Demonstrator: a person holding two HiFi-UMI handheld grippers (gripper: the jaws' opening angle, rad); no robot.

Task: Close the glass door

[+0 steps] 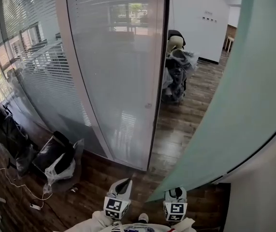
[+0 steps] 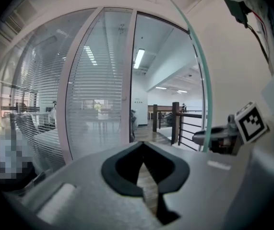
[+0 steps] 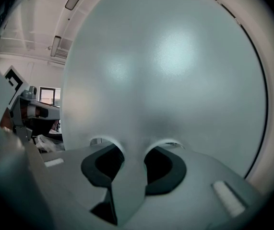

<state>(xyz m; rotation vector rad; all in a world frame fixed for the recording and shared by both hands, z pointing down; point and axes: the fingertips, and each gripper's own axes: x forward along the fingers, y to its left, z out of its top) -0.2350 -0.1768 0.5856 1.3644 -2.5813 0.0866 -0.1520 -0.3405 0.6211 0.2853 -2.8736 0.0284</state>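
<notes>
The frosted, greenish glass door (image 1: 244, 81) stands swung open at the right, its lower corner reaching the floor between my two grippers. My right gripper (image 1: 176, 193) is at the bottom, just right of that corner. In the right gripper view the door's face (image 3: 165, 71) fills the picture straight ahead of the right gripper (image 3: 134, 150), whose jaws stand apart with nothing between them. My left gripper (image 1: 123, 183) is left of the door's edge (image 2: 200, 75). The left gripper (image 2: 143, 145) points at the doorway, tips together and empty.
A fixed frosted panel with blinds (image 1: 118, 71) and its white frame (image 2: 127, 80) stand left of the doorway (image 1: 176, 115). A plastic-covered chair (image 1: 176, 66) is beyond the opening. Black chairs (image 1: 12, 139), a white bag (image 1: 60, 168) and floor cables (image 1: 17, 185) lie at the left.
</notes>
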